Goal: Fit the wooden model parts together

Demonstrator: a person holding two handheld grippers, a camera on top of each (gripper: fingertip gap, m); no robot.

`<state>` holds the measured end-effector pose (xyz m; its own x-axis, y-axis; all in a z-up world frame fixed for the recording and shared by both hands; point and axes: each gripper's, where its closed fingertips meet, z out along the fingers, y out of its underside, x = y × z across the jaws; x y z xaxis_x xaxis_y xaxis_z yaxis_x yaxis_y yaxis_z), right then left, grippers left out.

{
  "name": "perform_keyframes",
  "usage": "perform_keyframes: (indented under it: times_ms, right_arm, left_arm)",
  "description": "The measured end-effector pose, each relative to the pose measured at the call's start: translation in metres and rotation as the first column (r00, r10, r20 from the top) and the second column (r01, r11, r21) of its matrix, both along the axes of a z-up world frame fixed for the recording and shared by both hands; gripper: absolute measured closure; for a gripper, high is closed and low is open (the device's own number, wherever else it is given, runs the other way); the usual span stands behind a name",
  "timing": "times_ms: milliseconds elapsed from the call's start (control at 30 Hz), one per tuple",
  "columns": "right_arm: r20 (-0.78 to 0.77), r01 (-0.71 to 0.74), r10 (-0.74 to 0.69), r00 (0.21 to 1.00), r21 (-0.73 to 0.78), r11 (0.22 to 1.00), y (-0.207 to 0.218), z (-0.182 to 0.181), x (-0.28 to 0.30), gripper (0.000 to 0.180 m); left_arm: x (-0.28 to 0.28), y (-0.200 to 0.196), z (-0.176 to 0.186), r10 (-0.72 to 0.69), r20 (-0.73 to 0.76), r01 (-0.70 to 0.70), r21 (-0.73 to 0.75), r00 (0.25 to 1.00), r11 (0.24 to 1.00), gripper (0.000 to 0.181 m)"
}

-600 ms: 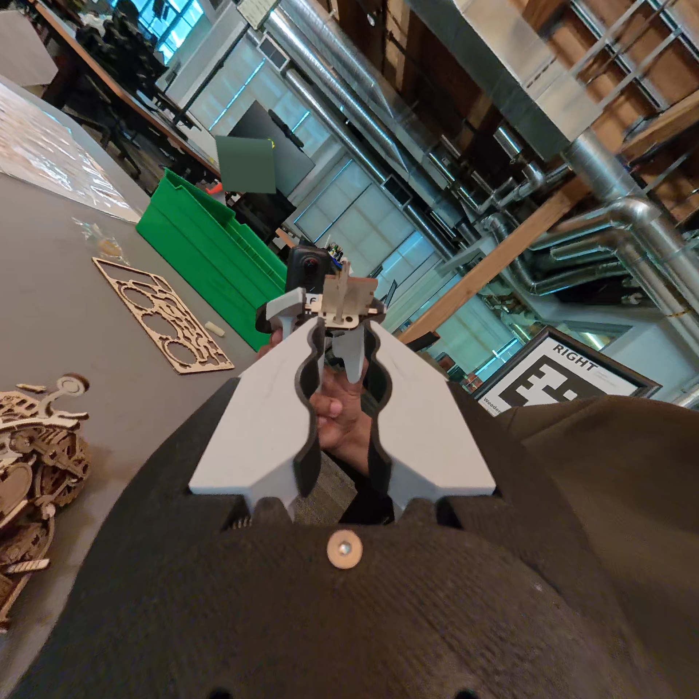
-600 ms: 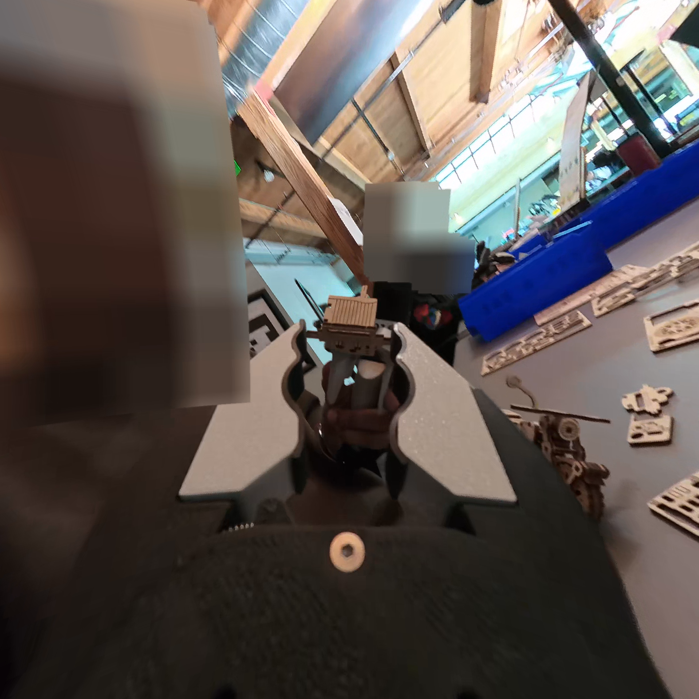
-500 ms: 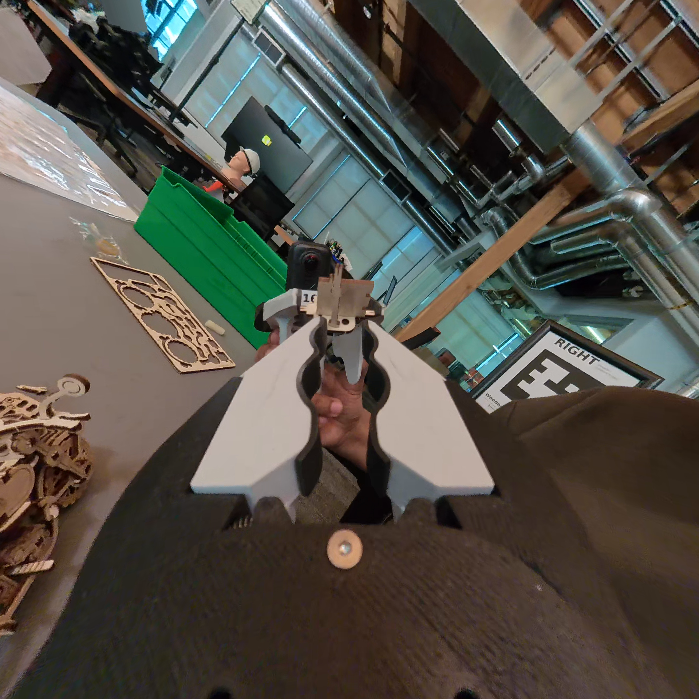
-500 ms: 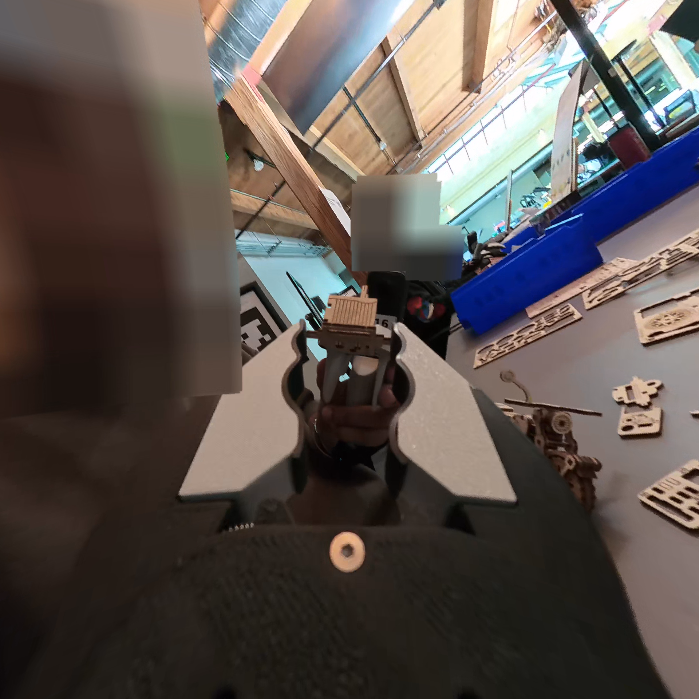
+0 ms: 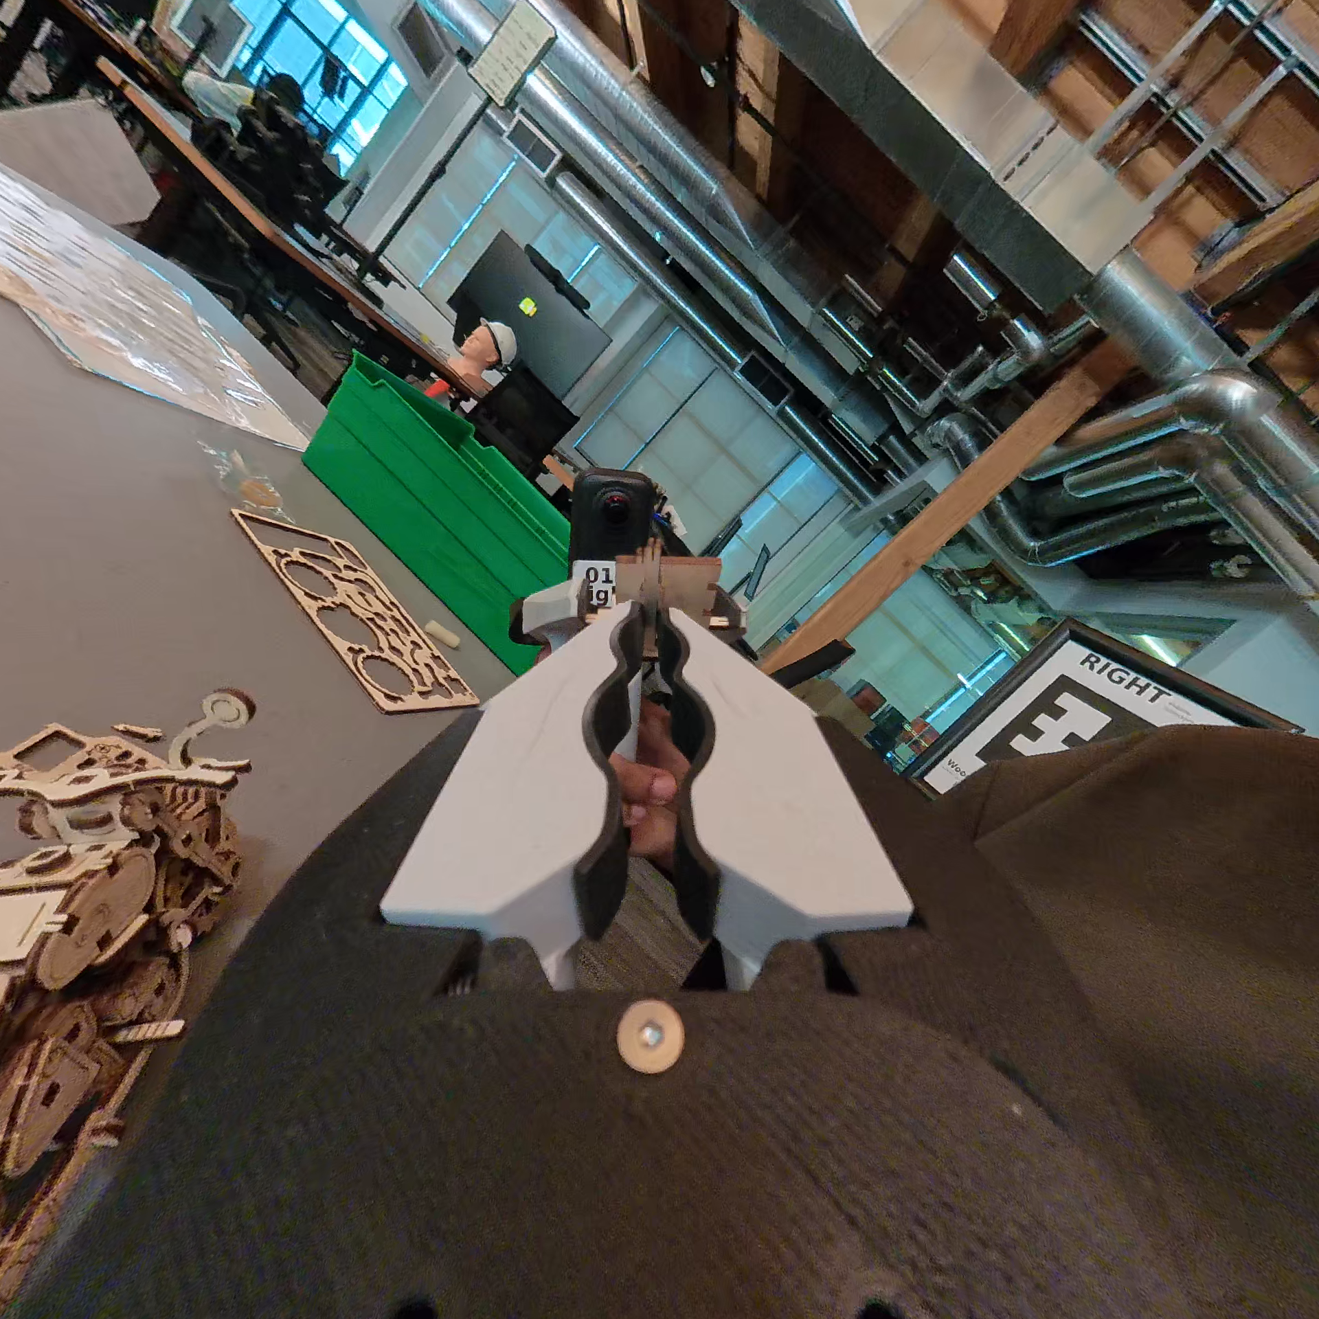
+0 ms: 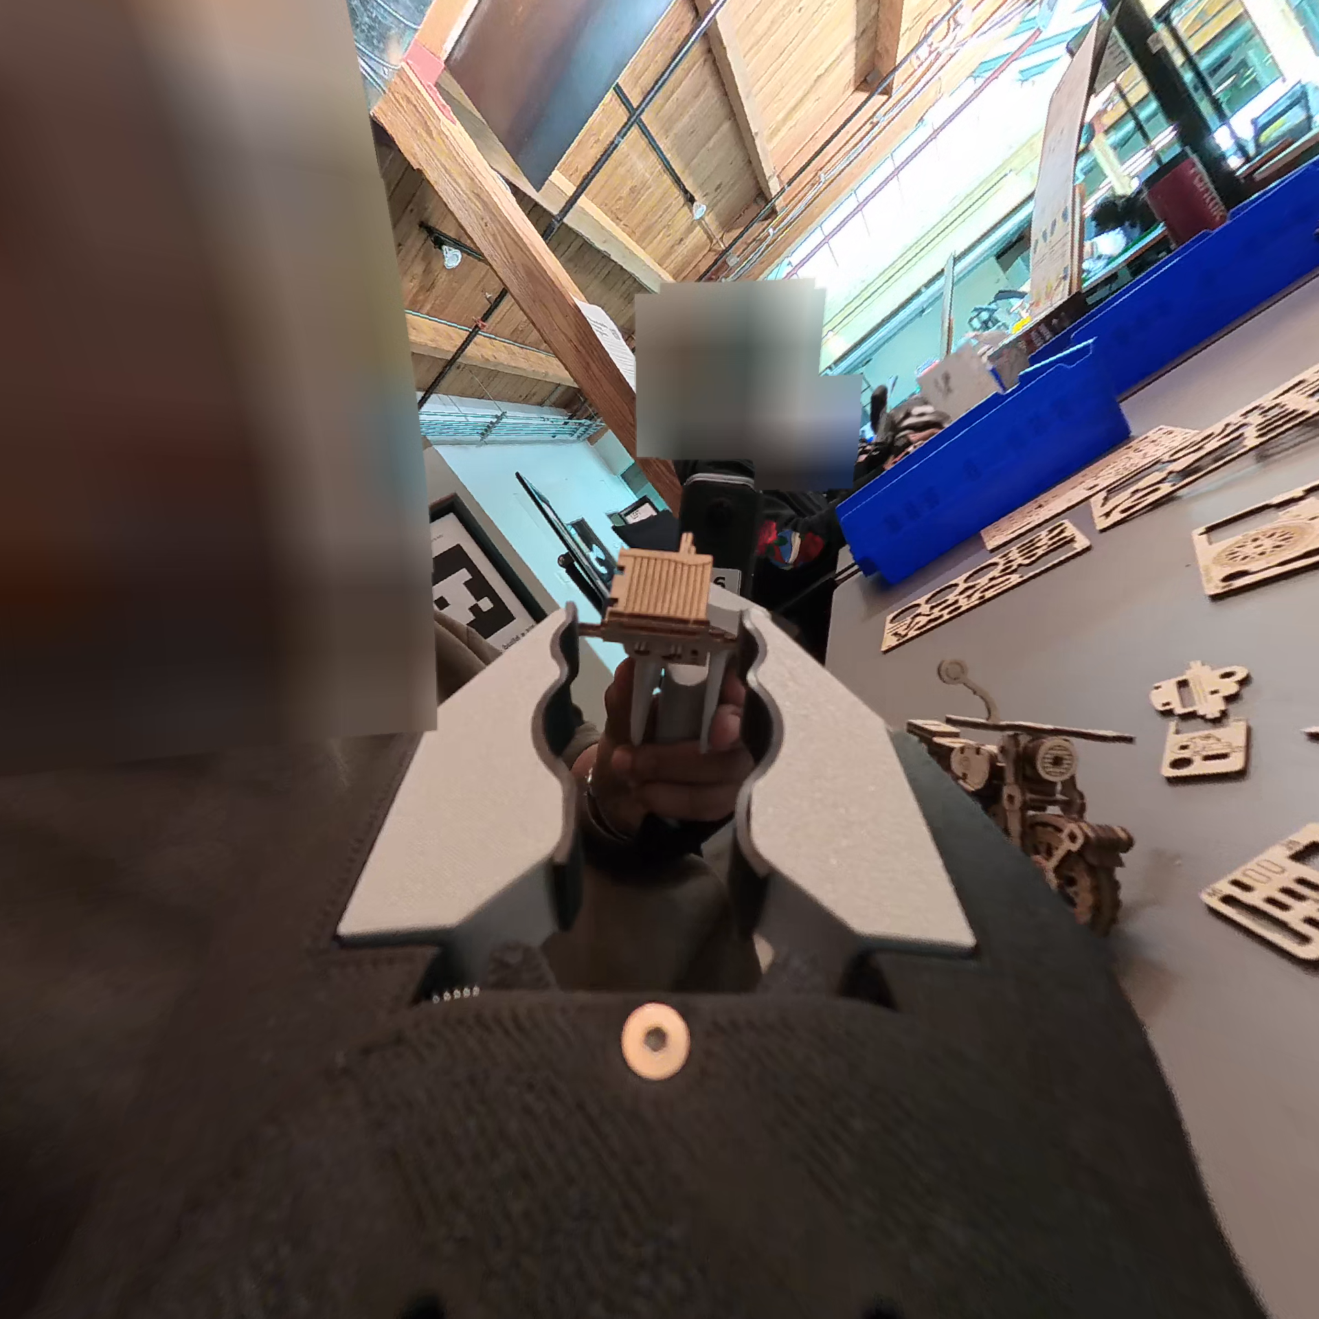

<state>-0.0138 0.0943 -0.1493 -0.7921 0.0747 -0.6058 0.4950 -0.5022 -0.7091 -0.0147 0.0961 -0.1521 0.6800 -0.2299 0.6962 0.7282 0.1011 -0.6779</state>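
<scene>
Both grippers meet in the air over the grey table (image 5: 107,557). In the right wrist view my right gripper (image 6: 660,632) is shut on a small slatted wooden box part (image 6: 660,592), held by its flat base between the fingertips. In the left wrist view my left gripper (image 5: 646,621) is nearly closed on a thin wooden tab of that same part (image 5: 667,582), seen edge-on. The left gripper's grey fingers (image 6: 642,692) show under the part in the right wrist view. A hand behind each gripper is partly hidden.
A half-built wooden motorcycle model (image 5: 93,878) (image 6: 1035,799) lies on the table. A cut-out wooden sheet (image 5: 357,614) and a green bin (image 5: 428,492) sit behind it. A blue bin (image 6: 999,471), more sheets (image 6: 985,578) and loose pieces (image 6: 1206,749) lie at the right. Left and right tips are no more than a few centimetres apart.
My left gripper's fingers have closed in from a wider gap onto the thin wooden tab. The right gripper keeps its hold on the part and has tilted a little.
</scene>
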Motion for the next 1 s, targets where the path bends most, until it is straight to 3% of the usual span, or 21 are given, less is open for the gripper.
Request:
perform_keyframes:
  times_ms: [200,433,567,667,900,1000]
  right_arm:
    - [-0.009,-0.004,0.004,1.000,0.032,0.999,0.001,-0.001,0.002,0.136]
    - [0.027,0.022,-0.024,0.999,0.089,0.996,-0.002,-0.011,-0.003,0.136]
    - [0.014,0.052,-0.054,0.998,0.126,0.991,-0.004,-0.011,-0.004,0.136]
    - [-0.029,0.089,-0.085,0.996,0.189,0.978,-0.002,-0.012,-0.003,0.136]
    - [0.018,0.071,-0.077,0.997,0.217,0.973,-0.006,-0.019,-0.006,0.136]
    - [0.037,0.053,-0.062,0.997,0.195,0.979,-0.006,-0.018,-0.006,0.136]
  left_arm:
    - [0.006,0.003,-0.004,0.016,-0.165,-0.030,-0.081,0.986,0.996,0.180]
    - [-0.005,0.000,-0.011,-0.009,0.077,0.011,-0.036,0.997,0.999,0.181]
    - [-0.005,-0.001,-0.009,0.045,-0.082,-0.051,-0.072,0.996,0.996,0.180]
    - [-0.002,0.001,-0.014,0.008,-0.132,-0.025,-0.123,0.991,0.992,0.179]
    - [-0.010,-0.002,-0.016,-0.029,0.057,0.032,-0.049,0.998,0.998,0.181]
    - [-0.010,-0.003,-0.015,-0.037,0.067,0.039,-0.033,0.997,0.999,0.181]
